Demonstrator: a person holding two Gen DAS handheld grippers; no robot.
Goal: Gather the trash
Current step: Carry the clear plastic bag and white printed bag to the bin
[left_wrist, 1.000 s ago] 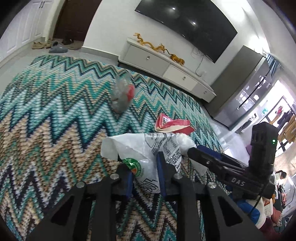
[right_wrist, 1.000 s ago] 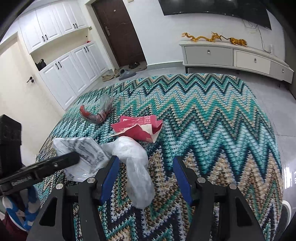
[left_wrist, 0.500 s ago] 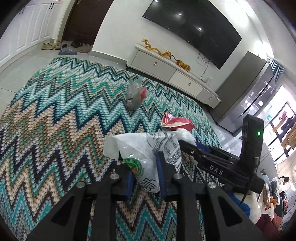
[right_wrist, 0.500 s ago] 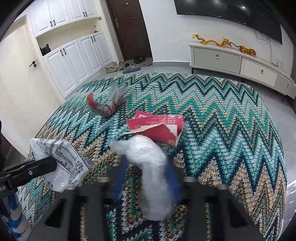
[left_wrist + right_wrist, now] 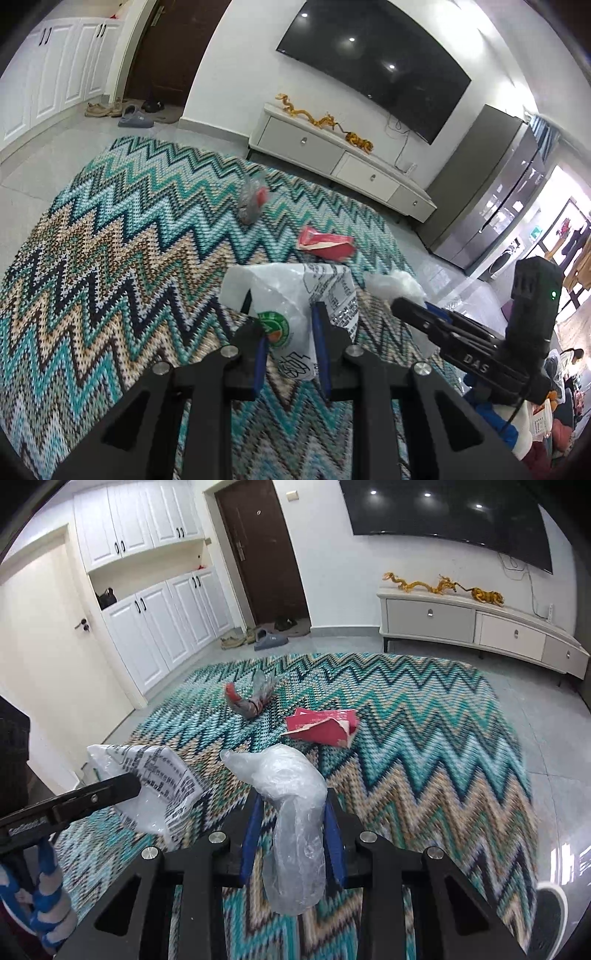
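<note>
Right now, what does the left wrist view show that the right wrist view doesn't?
Only the left wrist view shows the steel refrigerator and the green logo on the printed white bag held in the left gripper.

Only the right wrist view shows the white cabinets and the full crumpled clear plastic clamped in the right gripper.

Both show the zigzag rug, red carton, grey-red wrapper, TV console and door.

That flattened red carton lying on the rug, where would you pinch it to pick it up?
Probably at the torn open end of the red carton, the right-hand end in the right wrist view. That flap stands a little off the rug, so one finger could slip under it, coming in low from that side. Elsewhere it lies flat.
</note>
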